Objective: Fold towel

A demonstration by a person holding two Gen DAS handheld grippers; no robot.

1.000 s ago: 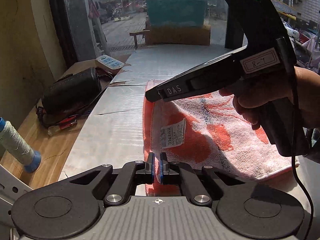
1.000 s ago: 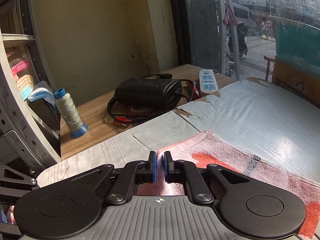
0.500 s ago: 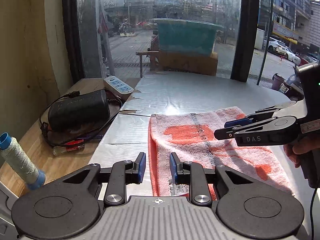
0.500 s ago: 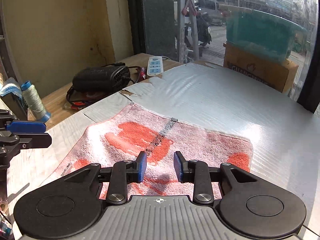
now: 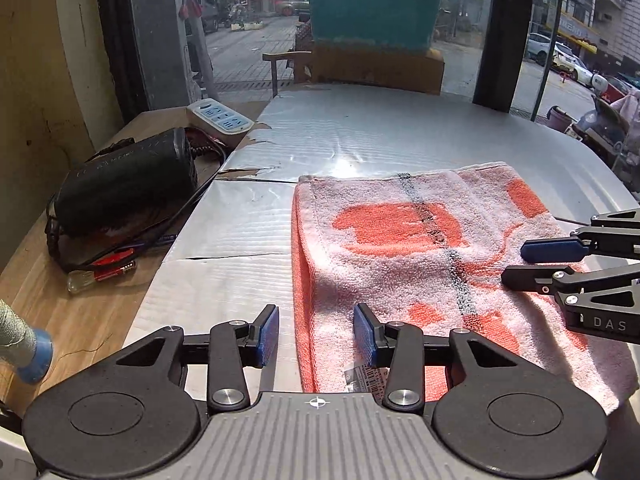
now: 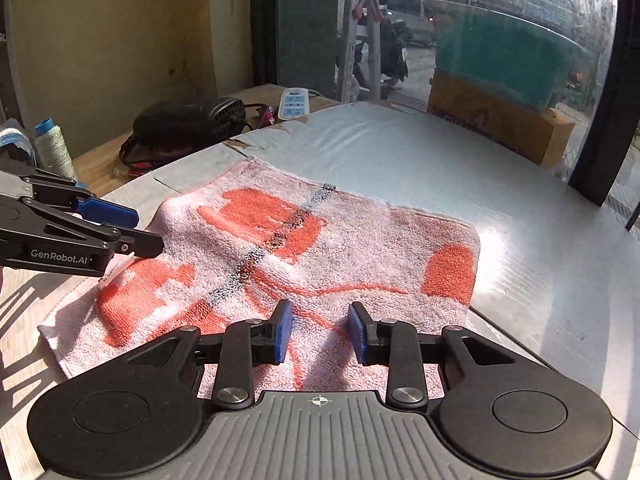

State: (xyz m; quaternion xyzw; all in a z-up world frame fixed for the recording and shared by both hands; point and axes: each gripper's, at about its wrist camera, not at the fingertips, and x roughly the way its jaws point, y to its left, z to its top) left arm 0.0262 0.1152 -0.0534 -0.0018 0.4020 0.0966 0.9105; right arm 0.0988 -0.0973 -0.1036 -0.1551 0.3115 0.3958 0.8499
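A pink towel (image 5: 400, 256) with orange patches and a dark stripe lies folded flat on the silver-covered table (image 5: 360, 136), its fold along the left edge. My left gripper (image 5: 316, 320) hovers over that left edge near the front; its jaws are opening, and the towel lies below them, not pinched. It also shows at the left of the right wrist view, left gripper (image 6: 146, 232), by the towel (image 6: 320, 248). My right gripper (image 6: 320, 320) stands open above the towel's near right part, nothing pressed between its pads. The left wrist view shows the right gripper (image 5: 516, 263) at the right edge.
On the wooden strip left of the table sit a black device with cables (image 5: 128, 184), a white power strip (image 5: 220, 118), a red-handled tool (image 5: 104, 270) and a thread spool (image 5: 20, 340). A cardboard box under a teal tub (image 5: 376, 64) stands at the far end, by the window.
Both grippers were shut on the towel's edge a second ago; both have let go and opened. The right gripper swung from the left side to the towel's right. The towel lies flat.
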